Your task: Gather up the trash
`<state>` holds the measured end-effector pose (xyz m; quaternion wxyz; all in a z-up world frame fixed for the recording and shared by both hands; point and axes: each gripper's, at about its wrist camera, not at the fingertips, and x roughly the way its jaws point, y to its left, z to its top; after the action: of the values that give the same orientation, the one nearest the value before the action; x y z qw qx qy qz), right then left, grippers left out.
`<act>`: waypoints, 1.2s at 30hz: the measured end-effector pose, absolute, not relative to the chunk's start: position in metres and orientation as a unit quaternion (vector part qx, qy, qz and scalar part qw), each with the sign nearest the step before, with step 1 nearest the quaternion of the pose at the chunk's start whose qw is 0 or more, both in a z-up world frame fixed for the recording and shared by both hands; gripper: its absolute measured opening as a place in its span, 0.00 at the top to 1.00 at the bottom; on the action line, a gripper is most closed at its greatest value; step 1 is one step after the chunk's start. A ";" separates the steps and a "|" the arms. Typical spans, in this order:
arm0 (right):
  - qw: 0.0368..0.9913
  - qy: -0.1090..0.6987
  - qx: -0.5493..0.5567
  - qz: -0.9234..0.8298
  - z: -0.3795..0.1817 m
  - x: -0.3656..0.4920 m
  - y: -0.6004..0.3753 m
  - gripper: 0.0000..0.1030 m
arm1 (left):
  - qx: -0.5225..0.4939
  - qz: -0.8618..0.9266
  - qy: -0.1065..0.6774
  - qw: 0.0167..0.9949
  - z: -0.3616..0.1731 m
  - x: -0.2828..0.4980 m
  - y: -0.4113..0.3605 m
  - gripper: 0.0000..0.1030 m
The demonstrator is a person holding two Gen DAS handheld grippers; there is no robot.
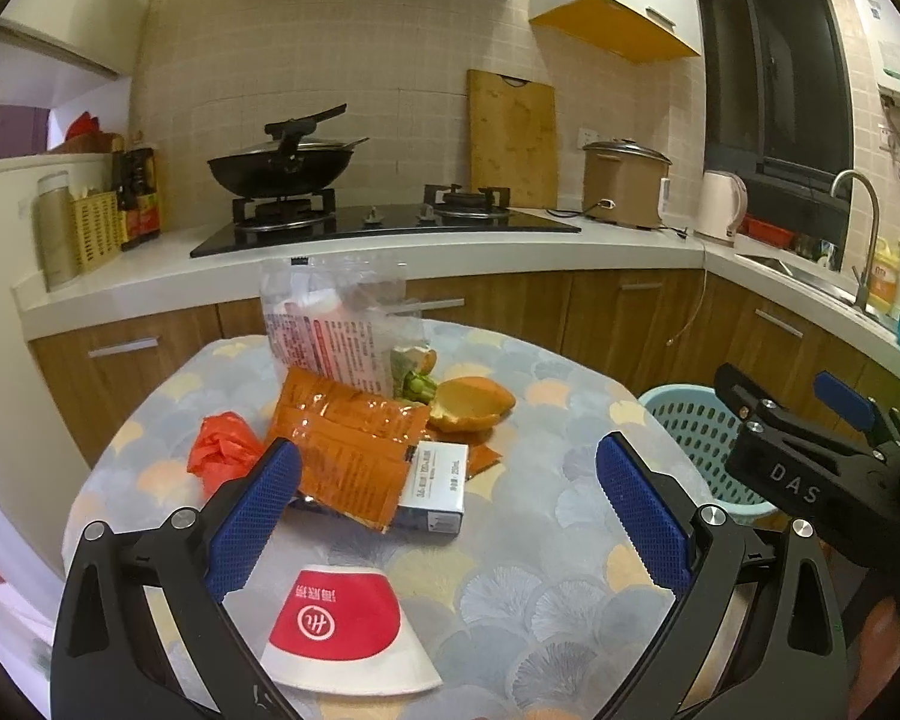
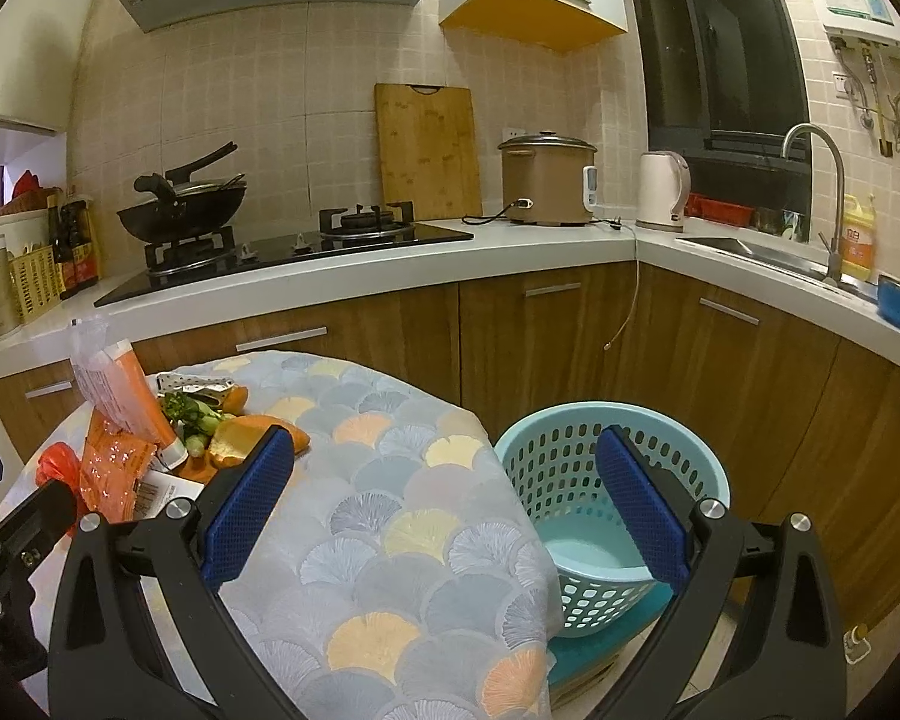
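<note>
Trash lies on the round table (image 1: 540, 510): a flattened red-and-white paper cup (image 1: 342, 630) nearest me, an orange foil wrapper (image 1: 354, 450), a small grey-white carton (image 1: 438, 486), a crumpled red bag (image 1: 222, 450), a clear printed bag (image 1: 336, 324), orange peel (image 1: 471, 405) and green scraps (image 1: 417, 384). My left gripper (image 1: 450, 504) is open and empty above the cup. My right gripper (image 2: 444, 498) is open and empty over the table's right edge, beside the light-blue basket (image 2: 570, 480), which looks empty. The right gripper also shows in the left wrist view (image 1: 810, 426).
The basket (image 1: 699, 438) stands on the floor right of the table. Behind is a counter with a stove and wok (image 1: 282, 171), cutting board (image 1: 513, 138), rice cooker (image 1: 627, 183), kettle (image 1: 720, 207) and sink with faucet (image 2: 822, 198). Wooden cabinets run below.
</note>
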<state>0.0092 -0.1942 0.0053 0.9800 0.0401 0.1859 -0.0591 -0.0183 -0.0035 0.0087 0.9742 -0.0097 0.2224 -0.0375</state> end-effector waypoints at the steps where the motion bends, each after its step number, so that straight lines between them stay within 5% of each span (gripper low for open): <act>1: 0.980 0.186 0.040 -0.059 0.006 0.009 -0.194 0.07 | -0.010 -0.037 0.222 0.974 0.009 -0.018 -0.003 0.07; 18: 0.982 0.182 0.032 -0.035 0.005 0.005 -0.184 0.09 | -0.017 -0.015 0.227 0.974 0.010 -0.024 0.014 0.08; 22: 0.982 0.185 0.024 -0.013 0.000 0.005 -0.175 0.18 | -0.033 -0.003 0.236 0.971 0.008 -0.032 0.043 0.07; 25: 0.979 0.202 0.015 0.013 -0.006 0.011 -0.165 0.41 | -0.057 0.009 0.243 0.968 0.005 -0.038 0.070 0.07; 29: 0.975 0.219 0.010 0.045 -0.013 0.017 -0.152 0.59 | -0.068 0.011 0.264 0.962 -0.007 -0.043 0.090 0.08; 36: 0.954 0.252 0.014 0.164 -0.027 0.038 -0.125 0.61 | -0.095 -0.018 0.336 0.937 -0.052 -0.026 0.086 0.11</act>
<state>0.0375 -0.1248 -0.0269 0.9538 0.0144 0.2516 0.1638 -0.0263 0.0862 -0.0523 0.9369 -0.0951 0.3359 -0.0179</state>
